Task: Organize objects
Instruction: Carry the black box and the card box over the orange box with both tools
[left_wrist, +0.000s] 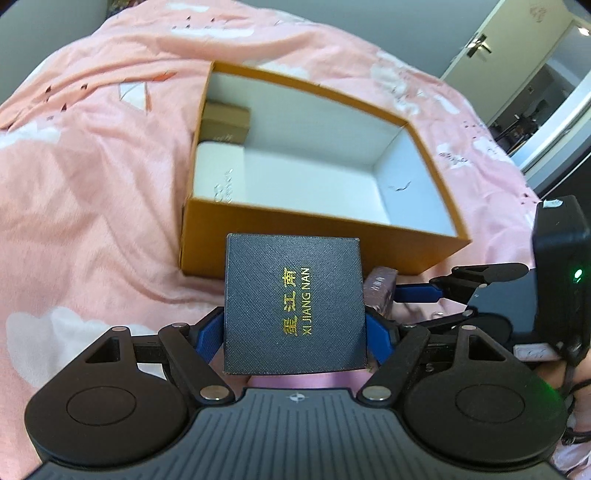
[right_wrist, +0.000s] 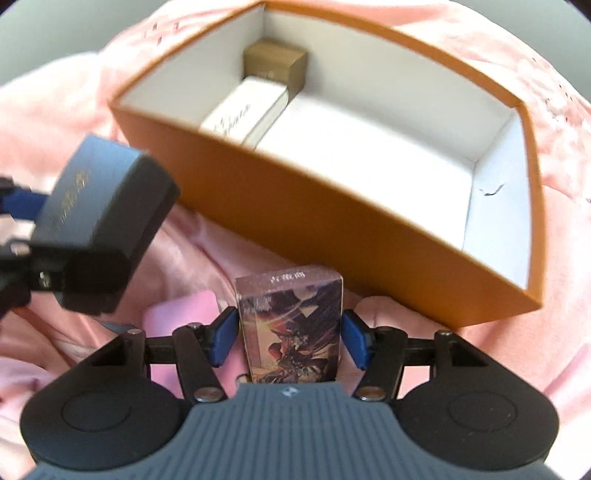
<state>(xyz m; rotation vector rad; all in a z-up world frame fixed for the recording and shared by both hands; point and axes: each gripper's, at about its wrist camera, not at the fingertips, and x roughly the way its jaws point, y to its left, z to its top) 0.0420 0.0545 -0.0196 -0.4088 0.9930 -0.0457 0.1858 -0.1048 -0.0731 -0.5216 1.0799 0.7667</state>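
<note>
Cardboard forms the landmark here: an open orange box (left_wrist: 317, 236) with plain white inner walls, resting on a soft pink bedspread (left_wrist: 92, 177) printed with white clouds. Inside it, along the left wall, a small brown carton (right_wrist: 277, 66) sits in the far corner with a white oblong carton (right_wrist: 243, 110) just in front of it. Just short of the box's near wall, the left gripper (left_wrist: 295, 332) has its jaws clamped on a square, dark, grain-textured case (left_wrist: 293, 306) with gold lettering. To that case's right, the right gripper (right_wrist: 290, 338) pinches a glossy, picture-printed card pack (right_wrist: 291, 328) between blue pads, also outside the box.
</note>
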